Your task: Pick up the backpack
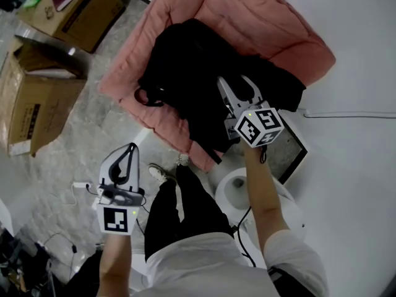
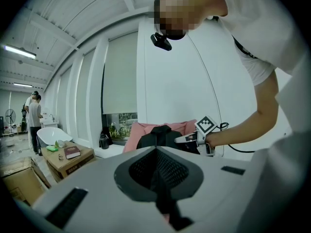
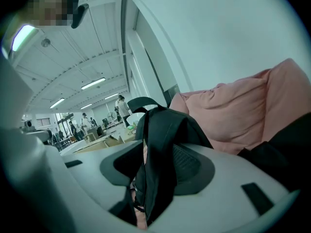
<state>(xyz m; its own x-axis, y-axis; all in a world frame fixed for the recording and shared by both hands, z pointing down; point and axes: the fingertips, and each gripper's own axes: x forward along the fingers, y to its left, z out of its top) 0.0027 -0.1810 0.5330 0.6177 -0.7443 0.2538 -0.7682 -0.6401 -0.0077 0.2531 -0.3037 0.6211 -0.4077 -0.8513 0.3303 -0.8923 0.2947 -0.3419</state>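
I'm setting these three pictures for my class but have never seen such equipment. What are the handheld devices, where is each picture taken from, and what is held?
There is no robot: a person holds a two-jaw gripper in each hand. The head view comes from a camera on the person's head, looking down. The other two come from cameras riding on each gripper, looking along its jaws. A black backpack lies on a pink cushion, with cardboard boxes on the floor nearby. The right gripper appears closed on the backpack's strap. The left gripper is shut and empty, held away from the backpack.
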